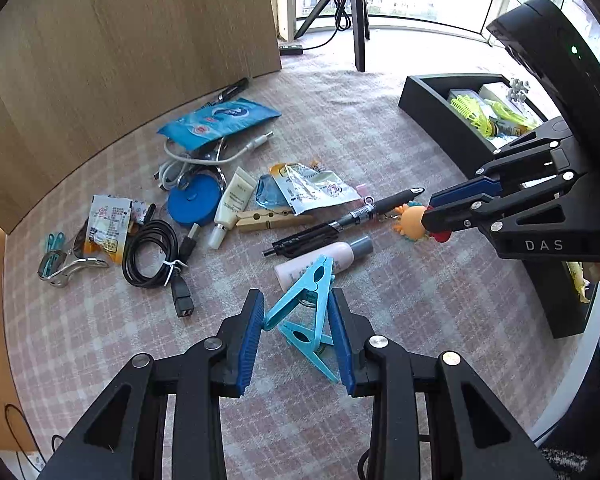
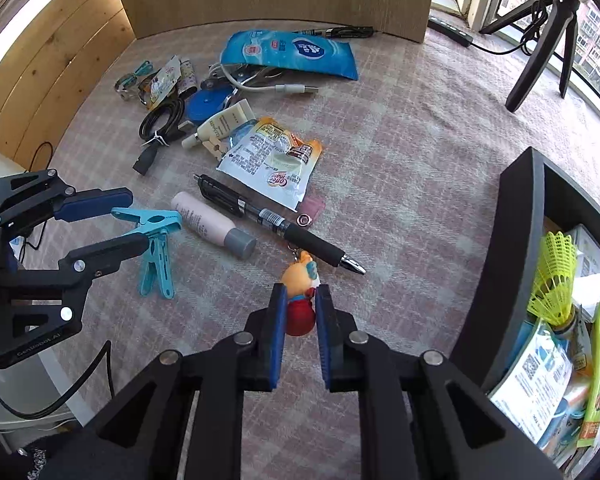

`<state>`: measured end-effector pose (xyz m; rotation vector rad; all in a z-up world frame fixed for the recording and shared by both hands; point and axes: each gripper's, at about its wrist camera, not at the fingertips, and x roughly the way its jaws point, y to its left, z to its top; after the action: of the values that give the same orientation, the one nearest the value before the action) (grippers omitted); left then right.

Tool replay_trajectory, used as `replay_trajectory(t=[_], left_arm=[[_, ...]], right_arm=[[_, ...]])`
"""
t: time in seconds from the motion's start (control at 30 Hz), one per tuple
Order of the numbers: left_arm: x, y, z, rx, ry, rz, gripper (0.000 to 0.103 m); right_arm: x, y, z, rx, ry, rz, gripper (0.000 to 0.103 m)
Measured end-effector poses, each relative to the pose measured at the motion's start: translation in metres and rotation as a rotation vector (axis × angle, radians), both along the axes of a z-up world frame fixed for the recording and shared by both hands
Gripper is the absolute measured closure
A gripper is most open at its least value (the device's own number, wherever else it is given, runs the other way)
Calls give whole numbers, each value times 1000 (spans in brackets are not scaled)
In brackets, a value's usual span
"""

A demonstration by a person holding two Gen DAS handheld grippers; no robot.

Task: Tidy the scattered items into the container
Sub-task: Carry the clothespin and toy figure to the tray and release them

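Both loads face a move right – the left gripper (image 1: 298,338) clamps turquoise clothespegs (image 1: 310,312), the right gripper (image 2: 299,322) a keychain doll (image 2: 300,300), nearer the black container (image 2: 516,248).

Bare cloth (image 2: 400,152) toward container (image 2: 516,240); pen (image 2: 300,236) probably near path.

From each wrist we look steeply down, close over the cloth (image 1: 380,128). Both views share the pen (image 1: 340,220), the clips (image 2: 156,240) and the opposite gripper (image 1: 432,216).
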<state>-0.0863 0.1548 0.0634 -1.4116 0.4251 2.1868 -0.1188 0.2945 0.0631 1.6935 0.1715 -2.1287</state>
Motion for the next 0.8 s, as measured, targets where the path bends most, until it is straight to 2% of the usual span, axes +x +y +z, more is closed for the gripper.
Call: replay_trajectory(t=[0.2,0.3,0.4,0.57,0.63,0.67,0.7,0.73,0.8], left_arm=[[0,7,6,-2,8,9,72],[1,6,8,6,7,14,72],[3,7,15,18,14,16,72],[6,18,25,33,32,-7,72],[6,22,25,35,30,-6,72],[6,23,25,41,25,-7,72],[6,23,24,45,23,-7,72],[6,24,24,45,21,-5,72],[7,24,23,52,15,-1,72]], right_arm=[[10,19,1,-11,8,-33,92],[9,21,-1,-54,-11,-56,92],[7,29,14,-91,6,-86,103],[6,52,48,-108,62,-114,103],[3,52,45,-99,33,-95,102],[3,51,40,-83,13,-88,101],[3,49,32,-60,-10,-77,92],[4,45,23,-33,-33,-65,77],[7,35,4,28,-61,-35,57]])
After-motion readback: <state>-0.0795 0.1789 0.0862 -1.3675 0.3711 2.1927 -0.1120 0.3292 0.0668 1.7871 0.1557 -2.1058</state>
